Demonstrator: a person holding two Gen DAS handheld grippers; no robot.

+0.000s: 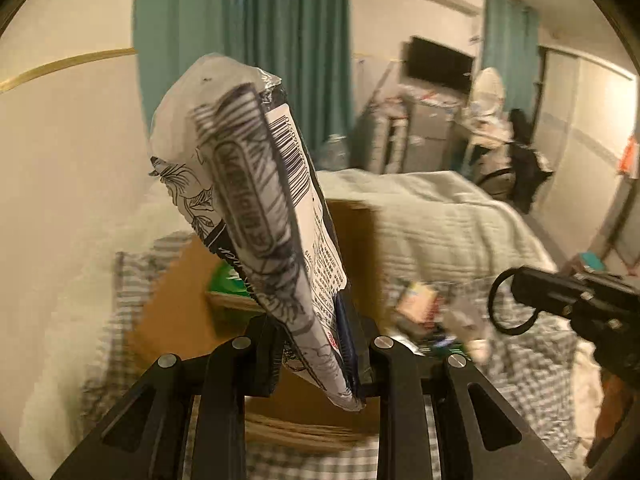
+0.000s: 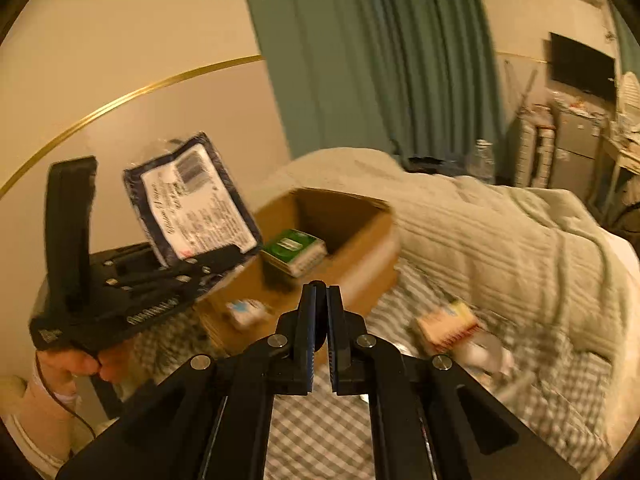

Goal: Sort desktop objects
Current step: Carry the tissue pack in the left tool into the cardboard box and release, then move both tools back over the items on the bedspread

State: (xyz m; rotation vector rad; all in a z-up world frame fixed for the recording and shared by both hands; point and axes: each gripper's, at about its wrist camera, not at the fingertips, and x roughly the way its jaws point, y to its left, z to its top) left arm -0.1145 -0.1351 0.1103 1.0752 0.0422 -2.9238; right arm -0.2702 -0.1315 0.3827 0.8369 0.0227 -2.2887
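Observation:
My left gripper [image 1: 316, 356] is shut on a white and dark blue snack packet [image 1: 256, 208] with a barcode, held up in the air above an open cardboard box [image 1: 352, 240]. The right wrist view shows the same packet [image 2: 192, 200] in the left gripper [image 2: 216, 258], left of the box [image 2: 340, 220]. A green pack [image 2: 292, 250] lies inside the box. My right gripper [image 2: 322, 312] is shut and empty, low over the checked cloth [image 2: 320, 432], in front of the box.
A yellow and red packet [image 2: 448, 324] and other small items [image 2: 488, 354] lie on the checked cloth right of the box. A small white and blue box [image 2: 246, 312] lies by the box's near side. A pale green quilt [image 2: 500, 232] covers the bed behind.

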